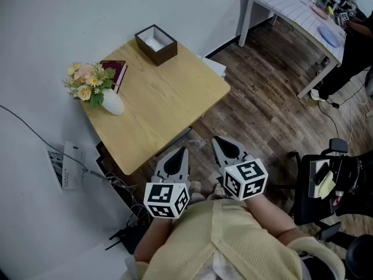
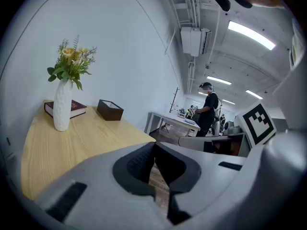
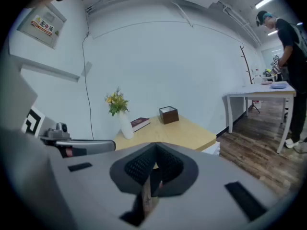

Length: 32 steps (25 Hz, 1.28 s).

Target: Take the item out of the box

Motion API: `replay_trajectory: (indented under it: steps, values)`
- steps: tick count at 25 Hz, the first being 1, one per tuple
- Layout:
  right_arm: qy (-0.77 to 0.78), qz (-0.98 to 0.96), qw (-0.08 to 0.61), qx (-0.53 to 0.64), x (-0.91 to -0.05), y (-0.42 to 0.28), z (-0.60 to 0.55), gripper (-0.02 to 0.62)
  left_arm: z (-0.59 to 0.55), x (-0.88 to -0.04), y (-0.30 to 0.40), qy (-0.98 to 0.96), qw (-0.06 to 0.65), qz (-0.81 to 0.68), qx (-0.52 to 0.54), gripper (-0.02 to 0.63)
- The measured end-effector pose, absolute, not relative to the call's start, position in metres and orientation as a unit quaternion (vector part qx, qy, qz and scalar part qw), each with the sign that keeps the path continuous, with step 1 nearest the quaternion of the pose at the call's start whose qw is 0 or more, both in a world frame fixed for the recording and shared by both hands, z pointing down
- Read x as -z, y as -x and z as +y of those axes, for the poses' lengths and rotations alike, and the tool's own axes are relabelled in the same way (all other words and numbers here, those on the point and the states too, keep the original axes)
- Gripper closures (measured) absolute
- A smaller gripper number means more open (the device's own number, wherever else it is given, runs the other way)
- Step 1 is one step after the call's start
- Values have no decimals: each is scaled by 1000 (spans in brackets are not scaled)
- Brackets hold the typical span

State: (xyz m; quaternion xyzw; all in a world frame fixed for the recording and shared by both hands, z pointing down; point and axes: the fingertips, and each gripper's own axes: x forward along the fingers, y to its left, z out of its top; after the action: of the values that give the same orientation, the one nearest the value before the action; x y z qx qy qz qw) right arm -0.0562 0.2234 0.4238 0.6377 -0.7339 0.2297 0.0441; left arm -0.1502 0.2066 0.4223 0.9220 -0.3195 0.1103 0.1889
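Person's top [image 1: 233,238]: pale yellow ribbed knit, at the bottom of the head view, nearest of all.
Left gripper [image 1: 181,154]: grey shell with a black-and-white marker cube; jaws pressed together, nothing between the dark ribbed pads; held above the floor just off the table's near corner.
Right gripper [image 1: 220,143]: same build, beside the left one; jaws also pressed together and empty.
Table [image 1: 163,104]: light wood top with visible grain and rounded corners, its far and left edges towards the white wall [image 1: 58,16].
Box [image 1: 166,51]: dark brown, square, open-topped, at the table's far corner, well apart from both grippers.
Item: something white [image 1: 152,40] shows inside the box; its shape cannot be told.
Vase [image 1: 112,102]: white, rounded, at the table's left edge, holding yellow and peach flowers [image 1: 87,80].
Book [image 1: 115,70]: dark red, flat on the table just behind the vase.
Floor [image 1: 262,109]: dark wood planks.
Room: a white table [image 1: 291,7] at far right with a person in black [image 1: 358,45] beside it; a black chair [image 1: 326,179] near the right edge.
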Motion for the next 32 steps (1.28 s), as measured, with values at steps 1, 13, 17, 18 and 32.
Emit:
replay_trajectory:
  steps: [1,13,17,18,32]
  values:
    - [-637,-734,40,-232,-424,57,220,566,204,-423,152,-922,190,-319,-111,586]
    - [-650,-716,21,-254,-430,74,188,565,175,-433,168,-926,201,-294,-124,586]
    - [-653,-712,26,-258,-434,77,184,565,170,-438,167,-928,202,-285,-133,585]
    - [-653,-711,28,-259,-435,76,183,565,169,-439,166,-927,203,-283,-135,586]
    - [-636,-731,37,-245,-430,15,134,565,117,-437,111,-918,196,-317,-135,586]
